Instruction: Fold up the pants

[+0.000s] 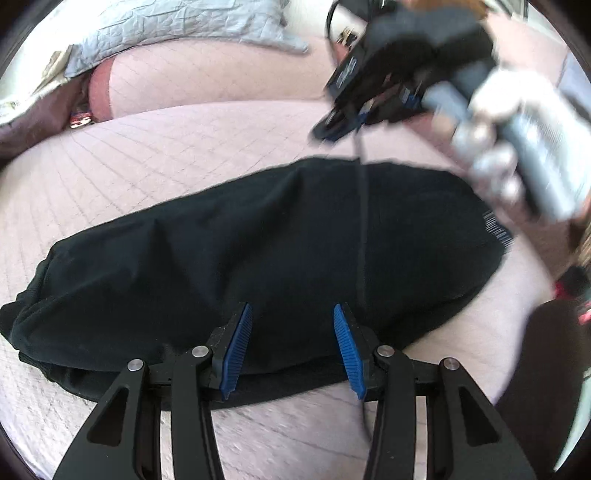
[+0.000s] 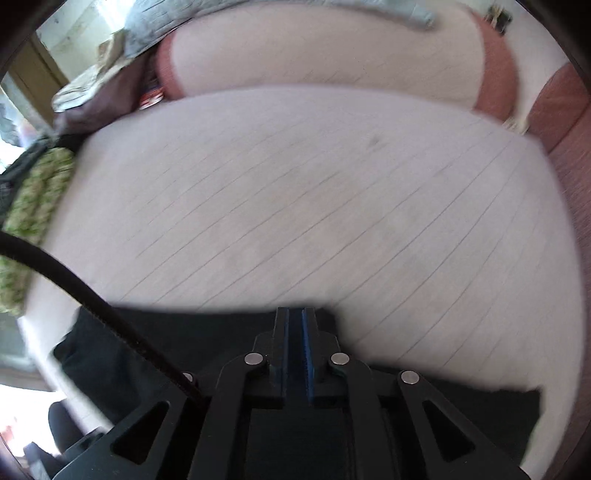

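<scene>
Left gripper (image 1: 293, 347): jaws spread apart, blue pads (image 1: 236, 350) on either side of a gap, nothing between them. It hangs over the near edge of the black pants (image 1: 258, 243), tips pointing onto the cloth; contact cannot be confirmed.

Pants: lie folded into a long dark bundle across the pale quilted cover (image 1: 155, 155), running left to right in the left wrist view. Layered edges show at the left end; a strip of pale lettering shows at the right end. Surface has soft creases.

Right gripper (image 2: 294, 332): jaws drawn together, only a thin slit between the blue pads. Tips sit over the far edge of the black cloth (image 2: 155, 343); whether any fabric is pinched cannot be told. A black cable (image 2: 92, 295) crosses the lower left of the right wrist view.

From the left wrist view the right gripper (image 1: 334, 125) appears blurred above the far edge of the pants, held by a hand in a pale glove (image 1: 517, 147).

Beyond the pants: bare quilted cover, then a pink-edged cushion (image 2: 332, 48). A grey quilted pillow (image 1: 177, 26) lies at the top left. A green patterned item (image 2: 33, 206) sits at the left margin of the right wrist view.
</scene>
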A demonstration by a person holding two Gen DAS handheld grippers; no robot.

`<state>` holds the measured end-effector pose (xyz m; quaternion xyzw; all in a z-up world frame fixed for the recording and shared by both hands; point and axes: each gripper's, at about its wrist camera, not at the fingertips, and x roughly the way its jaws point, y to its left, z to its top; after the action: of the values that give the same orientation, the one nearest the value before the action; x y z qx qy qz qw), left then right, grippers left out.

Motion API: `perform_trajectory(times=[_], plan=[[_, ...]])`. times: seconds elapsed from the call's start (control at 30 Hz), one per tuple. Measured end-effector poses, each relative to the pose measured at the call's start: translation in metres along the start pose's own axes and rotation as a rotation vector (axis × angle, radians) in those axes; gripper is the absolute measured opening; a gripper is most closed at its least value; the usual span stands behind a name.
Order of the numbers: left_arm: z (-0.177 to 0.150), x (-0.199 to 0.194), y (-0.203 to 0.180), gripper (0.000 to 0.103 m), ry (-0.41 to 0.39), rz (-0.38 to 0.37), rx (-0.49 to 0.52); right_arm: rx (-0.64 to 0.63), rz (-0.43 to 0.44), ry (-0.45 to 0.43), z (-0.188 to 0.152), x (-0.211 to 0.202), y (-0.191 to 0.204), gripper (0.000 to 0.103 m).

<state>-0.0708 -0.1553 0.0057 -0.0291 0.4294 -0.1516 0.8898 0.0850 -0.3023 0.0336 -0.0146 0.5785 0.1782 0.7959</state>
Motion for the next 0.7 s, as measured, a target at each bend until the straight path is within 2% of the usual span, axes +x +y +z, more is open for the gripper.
perform_trajectory(times=[0.07,0.1,0.13,0.2,0.27,0.3,0.4,0.43,0.5,0.57,0.63,0.67,0.7], plan=[[0.003,-0.02,0.003,0.046,-0.062,-0.002,0.001,0.0,0.009,0.018,-0.01,0.008,0.006,0.015],[0.005,-0.031,0.008,0.047,-0.1,0.013,-0.004,-0.003,-0.03,0.026,-0.011,0.017,0.007,0.026],[0.006,-0.042,0.016,0.049,-0.139,0.042,-0.017,0.002,-0.069,0.037,-0.009,0.026,0.006,0.042],[0.009,-0.059,0.039,0.054,-0.203,0.146,-0.067,0.012,-0.192,0.057,-0.007,0.048,0.0,0.044],[0.009,-0.074,0.066,0.055,-0.244,0.251,-0.137,0.022,-0.237,-0.015,-0.011,0.039,0.006,0.046],[0.008,-0.08,0.08,0.055,-0.26,0.294,-0.172,0.022,-0.218,-0.049,-0.016,0.029,0.011,0.046],[0.001,-0.095,0.132,0.056,-0.271,0.461,-0.319,-0.019,-0.08,-0.103,-0.05,-0.006,0.034,0.047],[-0.002,-0.097,0.143,0.056,-0.263,0.486,-0.36,-0.042,-0.05,-0.107,-0.064,-0.014,0.044,0.047],[-0.006,-0.098,0.169,0.056,-0.244,0.486,-0.46,-0.096,-0.013,-0.109,-0.095,-0.024,0.064,0.047],[-0.013,-0.094,0.19,0.056,-0.216,0.445,-0.558,-0.136,0.006,-0.083,-0.128,-0.02,0.082,0.044],[-0.024,-0.093,0.2,0.056,-0.194,0.41,-0.616,-0.143,-0.006,-0.021,-0.154,-0.003,0.085,0.031],[-0.028,-0.092,0.203,0.056,-0.184,0.392,-0.636,-0.139,-0.004,0.008,-0.164,0.004,0.085,0.03],[-0.033,-0.091,0.205,0.056,-0.175,0.372,-0.655,-0.157,-0.017,-0.019,-0.178,0.004,0.087,0.031]])
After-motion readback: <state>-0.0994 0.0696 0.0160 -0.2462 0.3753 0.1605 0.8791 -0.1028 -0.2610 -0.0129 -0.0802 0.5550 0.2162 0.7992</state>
